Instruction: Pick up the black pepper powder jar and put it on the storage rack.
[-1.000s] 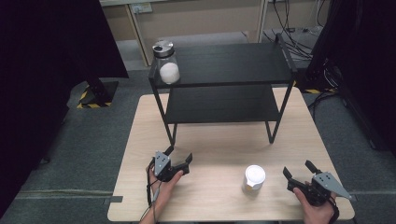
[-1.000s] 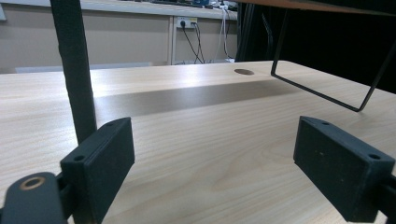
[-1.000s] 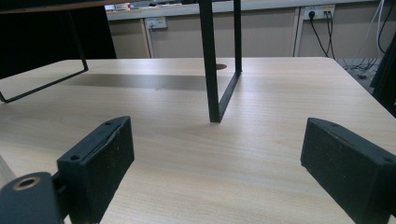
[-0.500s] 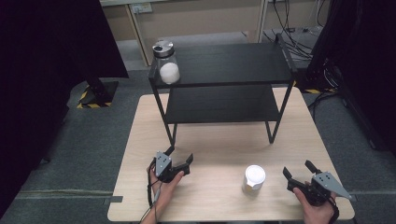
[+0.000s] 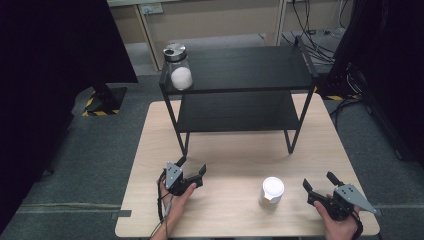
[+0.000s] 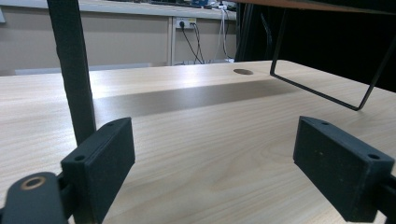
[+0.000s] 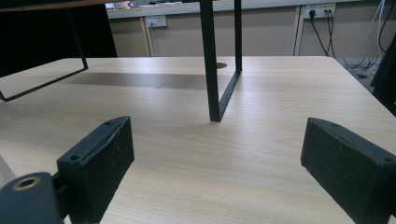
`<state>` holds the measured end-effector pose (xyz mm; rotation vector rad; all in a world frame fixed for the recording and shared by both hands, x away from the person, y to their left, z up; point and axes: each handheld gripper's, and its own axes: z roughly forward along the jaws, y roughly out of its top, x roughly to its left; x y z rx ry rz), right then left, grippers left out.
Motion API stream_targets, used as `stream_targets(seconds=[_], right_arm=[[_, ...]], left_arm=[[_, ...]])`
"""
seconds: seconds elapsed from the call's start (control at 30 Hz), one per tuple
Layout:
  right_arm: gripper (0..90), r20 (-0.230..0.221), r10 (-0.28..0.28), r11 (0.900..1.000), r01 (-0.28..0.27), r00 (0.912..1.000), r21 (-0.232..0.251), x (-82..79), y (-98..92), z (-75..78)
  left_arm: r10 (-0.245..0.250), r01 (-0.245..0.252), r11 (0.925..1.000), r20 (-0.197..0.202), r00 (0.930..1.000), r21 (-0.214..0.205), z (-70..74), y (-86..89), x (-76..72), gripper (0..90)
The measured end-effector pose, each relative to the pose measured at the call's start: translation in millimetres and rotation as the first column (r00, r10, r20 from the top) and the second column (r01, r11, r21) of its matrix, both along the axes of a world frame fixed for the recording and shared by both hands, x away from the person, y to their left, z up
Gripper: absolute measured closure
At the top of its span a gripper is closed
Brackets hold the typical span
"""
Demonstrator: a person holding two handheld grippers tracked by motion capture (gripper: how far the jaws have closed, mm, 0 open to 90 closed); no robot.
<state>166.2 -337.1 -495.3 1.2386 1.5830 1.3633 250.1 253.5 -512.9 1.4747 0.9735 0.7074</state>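
Note:
A clear glass jar (image 5: 178, 68) with a metal lid and a white mass inside stands on the top left corner of a black two-tier shelf (image 5: 240, 70). A small white-lidded container (image 5: 272, 192) sits on the wooden table (image 5: 235, 155) near its front edge. My left gripper (image 5: 192, 166) rests low on the table at the front left, open, nothing between its jaws; its pads (image 6: 100, 163) frame bare wood. My right gripper (image 5: 319, 181) lies at the front right, just right of the white container, also open with nothing between its pads (image 7: 95, 161).
The shelf's thin black legs (image 7: 210, 65) stand on the table ahead of both grippers. A round cable hole (image 6: 243, 72) is in the tabletop beneath the shelf. Grey floor, black curtains and cables surround the table.

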Motion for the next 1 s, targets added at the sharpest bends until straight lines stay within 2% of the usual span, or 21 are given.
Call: stream_targets(seconds=[0.3,0.6,0.83,1.0], right_arm=[[9.5,0.002,0.006,1.0000,-0.006,1.0000,-0.001,0.0,-0.9,-0.3],[9.0,0.008,0.009,1.0000,-0.009,0.9999,-0.004,-0.6,-0.7,-0.9],[8.2,0.007,0.043,0.9990,-0.043,0.9990,-0.004,1.4,-6.1,-0.8],[8.2,0.011,0.053,0.9986,-0.053,0.9986,-0.007,1.3,-7.2,-1.2]], left_arm=[[-0.002,0.002,0.9999,0.003,1.0000,0.015,0.9,-0.9,-0.3,11.8],[-0.003,0.003,1.0000,0.003,1.0000,0.009,0.4,-0.2,0.0,11.8],[-0.002,0.002,1.0000,-0.002,1.0000,-0.002,0.1,0.6,0.4,11.8],[-0.002,0.002,1.0000,-0.001,1.0000,0.005,0.6,-0.2,0.4,11.8]])
